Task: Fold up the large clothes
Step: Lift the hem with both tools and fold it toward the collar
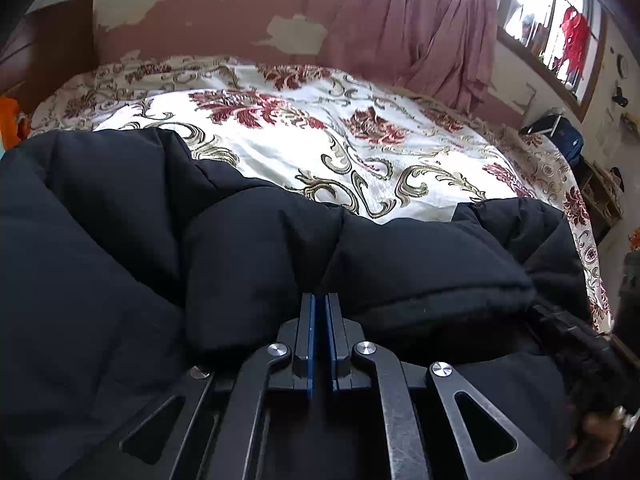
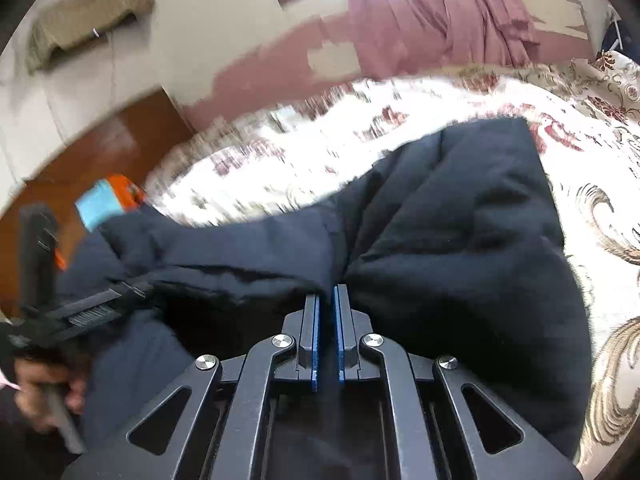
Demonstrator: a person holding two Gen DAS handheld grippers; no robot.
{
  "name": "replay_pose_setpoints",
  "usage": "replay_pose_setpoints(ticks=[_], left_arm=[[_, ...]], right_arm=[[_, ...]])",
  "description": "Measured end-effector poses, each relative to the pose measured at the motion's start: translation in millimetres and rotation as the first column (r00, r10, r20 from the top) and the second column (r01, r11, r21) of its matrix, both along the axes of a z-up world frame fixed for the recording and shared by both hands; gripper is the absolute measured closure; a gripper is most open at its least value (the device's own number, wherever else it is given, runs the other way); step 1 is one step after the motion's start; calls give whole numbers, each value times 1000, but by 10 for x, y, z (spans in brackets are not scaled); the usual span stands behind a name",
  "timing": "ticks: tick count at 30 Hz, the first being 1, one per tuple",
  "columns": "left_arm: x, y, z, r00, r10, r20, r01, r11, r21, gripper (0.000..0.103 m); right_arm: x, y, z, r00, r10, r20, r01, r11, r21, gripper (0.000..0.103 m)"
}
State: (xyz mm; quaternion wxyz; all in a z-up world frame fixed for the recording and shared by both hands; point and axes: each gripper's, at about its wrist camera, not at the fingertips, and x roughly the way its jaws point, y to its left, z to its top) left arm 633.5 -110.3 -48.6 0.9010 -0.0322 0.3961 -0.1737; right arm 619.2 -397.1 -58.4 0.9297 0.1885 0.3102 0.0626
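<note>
A large black padded jacket (image 1: 120, 240) lies bunched on a bed with a cream bedspread (image 1: 320, 140) patterned in red and gold. In the left wrist view my left gripper (image 1: 320, 298) is shut on a fold of the jacket at its near edge, and the cloth creases up from the blue pads. The right wrist view shows the jacket (image 2: 440, 220) spread over the bedspread (image 2: 592, 184). My right gripper (image 2: 326, 290) pinches a puckered fold with only a thin gap between its pads. A hand (image 2: 40, 392) with the other gripper's body shows at the far left.
A pink curtain (image 1: 420, 28) hangs on the peeling wall behind the bed, beside a window (image 1: 552, 36). A brown wooden headboard (image 2: 120, 136) stands at the bed's left end with orange and blue items (image 2: 108, 200). A blue bag (image 1: 568, 140) sits past the right edge.
</note>
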Motion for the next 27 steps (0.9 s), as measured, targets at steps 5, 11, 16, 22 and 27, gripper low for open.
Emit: replay_pose_setpoints(ticks=[5, 11, 16, 22, 27], left_arm=[[-25, 105, -120, 1000, -10, 4, 10, 997, -81, 96], [-69, 63, -183, 999, -13, 29, 16, 996, -85, 97], [-57, 35, -194, 999, -15, 31, 18, 997, -69, 97], [74, -101, -288, 999, -8, -42, 9, 999, 33, 99], [170, -189, -345, 998, 7, -69, 0, 995, 95, 99]], right_arm=[[-385, -95, 265, 964, 25, 265, -46, 996, 73, 44], [9, 459, 267, 969, 185, 166, -164, 978, -131, 55], [546, 671, -71, 971, 197, -135, -221, 956, -194, 90], [994, 699, -394, 914, 171, -367, -243, 957, -158, 98], [1162, 868, -497, 898, 136, -418, -248, 941, -229, 100]])
